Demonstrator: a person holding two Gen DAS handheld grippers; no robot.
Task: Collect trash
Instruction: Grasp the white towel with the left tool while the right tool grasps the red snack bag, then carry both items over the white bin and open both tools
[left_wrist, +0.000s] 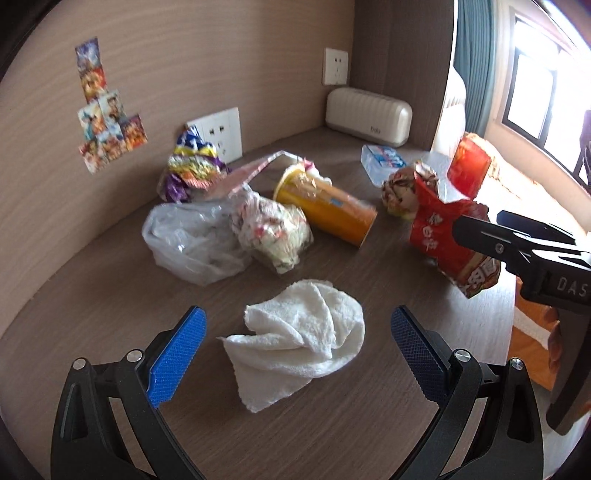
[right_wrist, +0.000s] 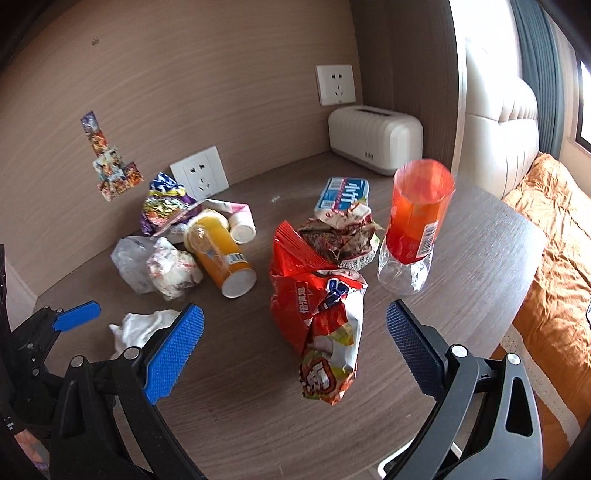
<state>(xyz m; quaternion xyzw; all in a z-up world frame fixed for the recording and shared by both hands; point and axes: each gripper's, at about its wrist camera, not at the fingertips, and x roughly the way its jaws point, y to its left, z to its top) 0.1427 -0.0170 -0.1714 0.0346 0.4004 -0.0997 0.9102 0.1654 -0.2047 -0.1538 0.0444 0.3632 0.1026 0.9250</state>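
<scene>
Tabletop (left_wrist: 369, 424): wood-grain surface carrying scattered trash; none appears collected yet, and no bin or bag for receiving it is in view.

Left claw (left_wrist: 295, 354): wide open, holding nothing. Its blue pads stand either side of a crumpled white tissue (left_wrist: 299, 332) lying near the front edge, not touching it.

Right claw (right_wrist: 295, 350): wide open, holding nothing. A red snack bag (right_wrist: 317, 314) lies between its pads, apart from both. In the left view this claw appears at the right edge, close against the same bag.

Other trash, farther back: an orange bottle (left_wrist: 325, 210) on its side, touching a clear plastic bag (left_wrist: 192, 243) and a wadded wrapper (left_wrist: 273, 232); a purple wrapper (left_wrist: 188, 170) by the wall socket (left_wrist: 218, 133); a crushed wrapper (right_wrist: 340, 240) behind the red bag; a tissue pack (right_wrist: 341, 194); an upright red-labelled bottle (right_wrist: 413, 229) near the right edge. A cream box (right_wrist: 375, 138) stands in the corner; it does not look like trash.

Step in hand, by my judgement: the opening approach, each claw lined up on its first piece.

Next move: lower each claw until the pads bracket the item, then close. The tissue is soft and flat, so the pads should reach the surface and pinch a raised fold. The bag is crinkled and slippery; grip it mid-body, not by a loose corner.
</scene>
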